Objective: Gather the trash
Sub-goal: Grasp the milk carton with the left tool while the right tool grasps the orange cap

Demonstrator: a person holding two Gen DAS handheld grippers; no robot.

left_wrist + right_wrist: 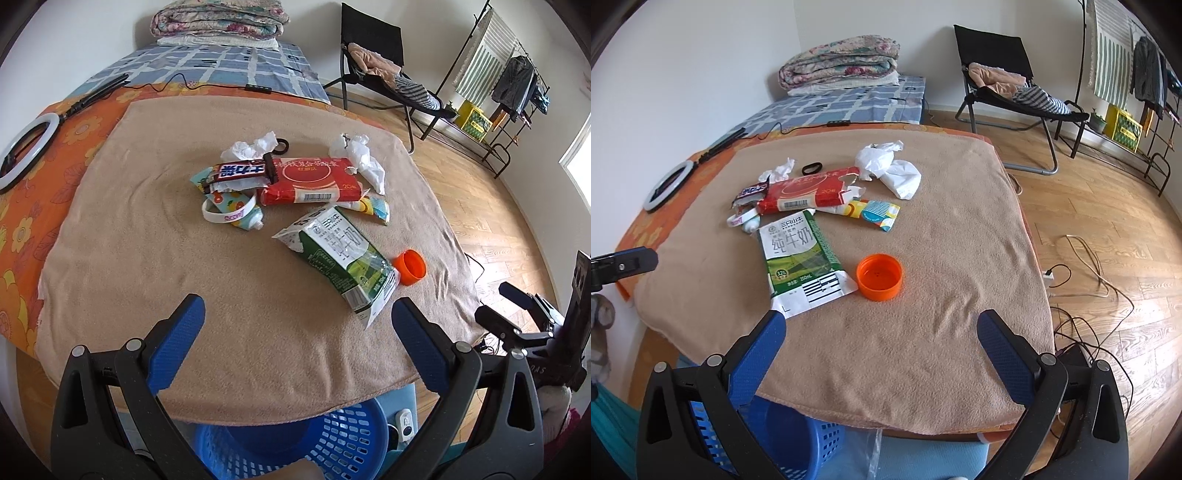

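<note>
Trash lies on a tan blanket: a flattened green-and-white milk carton, an orange cap, a red packet, a candy bar wrapper, crumpled white tissues and a colourful wrapper. My left gripper is open and empty above the blanket's near edge. My right gripper is open and empty, just short of the cap and carton. A blue basket stands below the blanket's near edge.
A white bracelet and small tube lie by the trash, and a black hair tie behind it. A ring light lies at the left. A black chair, a clothes rack and floor cables are at the right.
</note>
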